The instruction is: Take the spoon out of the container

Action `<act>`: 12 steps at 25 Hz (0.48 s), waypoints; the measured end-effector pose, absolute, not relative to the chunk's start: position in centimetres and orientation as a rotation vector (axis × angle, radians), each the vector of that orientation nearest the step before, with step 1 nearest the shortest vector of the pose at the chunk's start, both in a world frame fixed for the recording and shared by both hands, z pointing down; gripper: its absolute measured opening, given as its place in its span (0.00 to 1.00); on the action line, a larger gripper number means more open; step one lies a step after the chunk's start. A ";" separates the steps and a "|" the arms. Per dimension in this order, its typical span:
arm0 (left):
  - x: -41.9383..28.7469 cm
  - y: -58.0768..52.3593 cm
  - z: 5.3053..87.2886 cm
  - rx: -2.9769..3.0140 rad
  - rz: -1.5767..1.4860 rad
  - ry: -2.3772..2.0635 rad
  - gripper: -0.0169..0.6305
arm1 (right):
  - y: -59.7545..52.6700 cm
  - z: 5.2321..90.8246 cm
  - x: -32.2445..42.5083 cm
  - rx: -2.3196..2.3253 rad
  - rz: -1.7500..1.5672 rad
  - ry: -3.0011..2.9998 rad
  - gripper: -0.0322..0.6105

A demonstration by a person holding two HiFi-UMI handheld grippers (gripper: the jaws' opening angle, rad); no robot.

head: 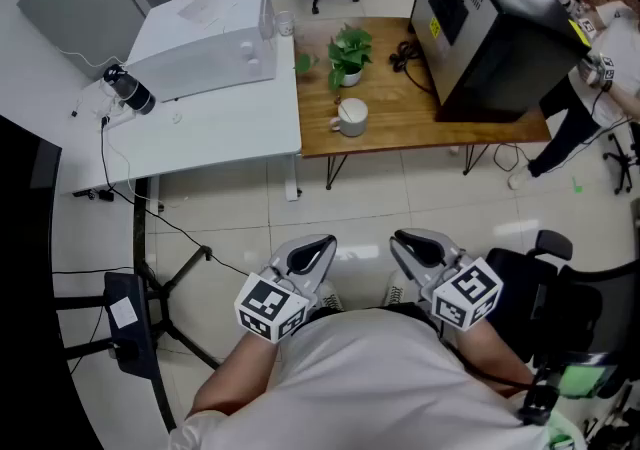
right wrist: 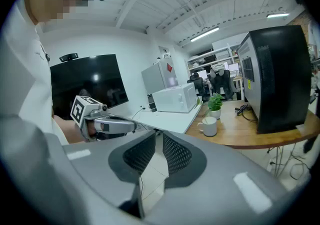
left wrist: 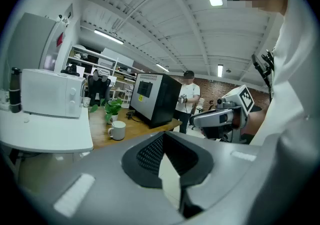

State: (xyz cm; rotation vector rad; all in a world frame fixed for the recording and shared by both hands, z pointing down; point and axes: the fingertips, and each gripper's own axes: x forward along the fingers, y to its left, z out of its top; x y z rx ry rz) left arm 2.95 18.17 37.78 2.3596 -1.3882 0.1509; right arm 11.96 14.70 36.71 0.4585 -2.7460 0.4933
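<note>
**Head view:** The left gripper and the right gripper are held side by side over the tiled floor, well apart from the wooden table. A white mug stands on this table near a potted plant. No spoon can be made out at this size.

**Left gripper view:** The jaws meet at the tips, with nothing between them.

**Right gripper view:** The jaws stand a narrow slit apart and are empty. The mug is far ahead on the table.
</note>
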 end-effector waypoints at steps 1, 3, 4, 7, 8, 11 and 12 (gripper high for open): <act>2.3 18.3 37.9 2.359 0.152 -1.385 0.03 | 15.0 36.7 11.2 0.457 0.497 -2.748 0.13; 1.1 18.5 38.1 2.359 0.153 -1.379 0.03 | 15.6 36.8 9.8 0.457 0.503 -2.752 0.13; 0.5 18.5 38.2 2.361 0.153 -1.376 0.03 | 15.8 36.8 9.2 0.459 0.502 -2.754 0.13; -1.1 17.6 39.0 2.367 0.156 -1.369 0.03 | 15.6 36.8 7.7 0.474 0.474 -2.754 0.12; -1.4 17.4 39.4 2.360 0.151 -1.364 0.03 | 15.5 37.0 7.6 0.481 0.470 -2.745 0.12; -1.6 16.5 40.0 2.342 0.126 -1.353 0.03 | 14.3 37.9 8.0 0.504 0.505 -2.717 0.12; -1.7 15.8 40.0 2.342 0.124 -1.353 0.03 | 13.5 38.0 8.1 0.514 0.521 -2.714 0.12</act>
